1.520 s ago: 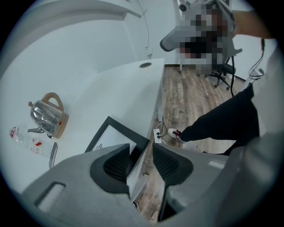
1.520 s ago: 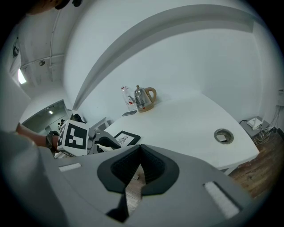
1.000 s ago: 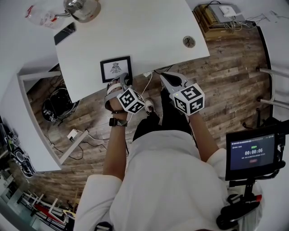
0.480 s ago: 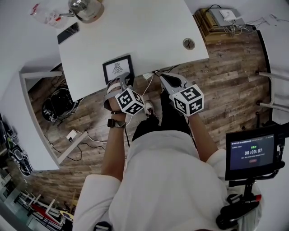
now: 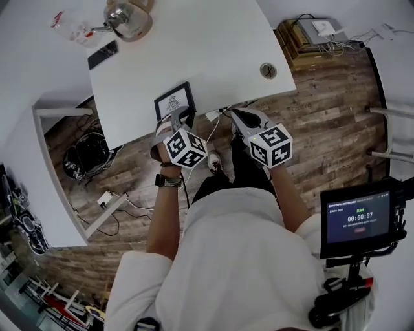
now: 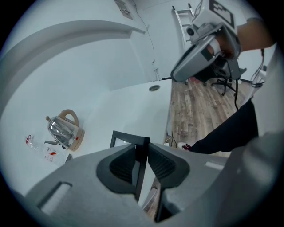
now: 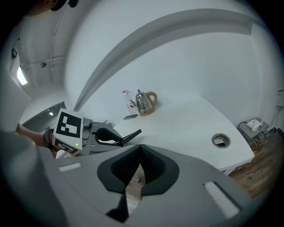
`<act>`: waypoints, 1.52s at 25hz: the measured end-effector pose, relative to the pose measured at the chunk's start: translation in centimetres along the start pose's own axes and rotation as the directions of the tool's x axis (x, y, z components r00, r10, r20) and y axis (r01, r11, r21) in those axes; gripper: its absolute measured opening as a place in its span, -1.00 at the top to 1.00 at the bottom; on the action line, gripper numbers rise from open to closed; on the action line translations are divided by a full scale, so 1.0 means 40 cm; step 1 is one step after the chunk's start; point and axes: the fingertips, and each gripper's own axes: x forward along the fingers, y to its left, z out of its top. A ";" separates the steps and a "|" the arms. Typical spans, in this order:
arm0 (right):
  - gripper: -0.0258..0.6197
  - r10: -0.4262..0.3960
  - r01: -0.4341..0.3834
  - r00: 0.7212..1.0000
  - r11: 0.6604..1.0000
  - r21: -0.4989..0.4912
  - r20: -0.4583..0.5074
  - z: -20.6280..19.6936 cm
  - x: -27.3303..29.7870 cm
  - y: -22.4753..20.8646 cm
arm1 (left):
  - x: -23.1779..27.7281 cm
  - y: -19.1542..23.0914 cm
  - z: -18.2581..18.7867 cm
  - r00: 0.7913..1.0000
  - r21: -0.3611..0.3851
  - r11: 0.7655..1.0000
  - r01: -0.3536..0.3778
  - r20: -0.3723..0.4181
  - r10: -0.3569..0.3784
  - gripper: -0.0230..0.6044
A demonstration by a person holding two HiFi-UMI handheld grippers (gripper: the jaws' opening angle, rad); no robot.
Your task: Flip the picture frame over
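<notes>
picture frame (image 5: pixel 173 102) now tilted up; left gripper (image 6: pixel 142 148) jaws just closed — gripping it

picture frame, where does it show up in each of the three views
Head view: picture frame upper left of centre, at the near edge of the white table.
Left gripper view: lower centre, seen edge-on.
Right gripper view: left of centre, a dark tilted sliver.
Shared landmark: kettle.

The picture frame (image 6: pixel 127 138) is pinched by its dark edge between the jaws of the left tool (image 6: pixel 141 153), which have just been closing. A steel kettle (image 6: pixel 62 131) is seen on the white counter (image 6: pixel 128 104) at left, and the right tool (image 6: pixel 199 55) is seen at upper right.
</notes>
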 end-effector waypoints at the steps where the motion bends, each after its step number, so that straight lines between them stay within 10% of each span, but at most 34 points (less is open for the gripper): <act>1: 0.91 -0.002 0.002 1.000 1.000 0.000 0.002 0.004 0.001 -0.003 | -0.004 0.003 0.006 1.000 -0.011 1.000 0.001 0.010 -0.001 0.64; 8: 0.91 -0.001 0.002 1.000 1.000 -0.013 0.017 0.035 0.008 -0.010 | -0.053 0.025 0.084 0.986 -0.183 0.981 0.064 0.163 -0.034 0.66; 24: 0.91 0.000 0.000 1.000 1.000 -0.015 0.009 0.035 0.009 -0.018 | -0.086 0.022 0.169 0.943 -0.291 0.947 0.140 0.332 -0.038 0.66; 38: 0.91 0.013 -0.013 1.000 1.000 -0.011 -0.006 0.024 0.013 -0.013 | -0.146 0.071 0.205 0.822 -0.527 0.789 0.315 0.568 0.051 0.66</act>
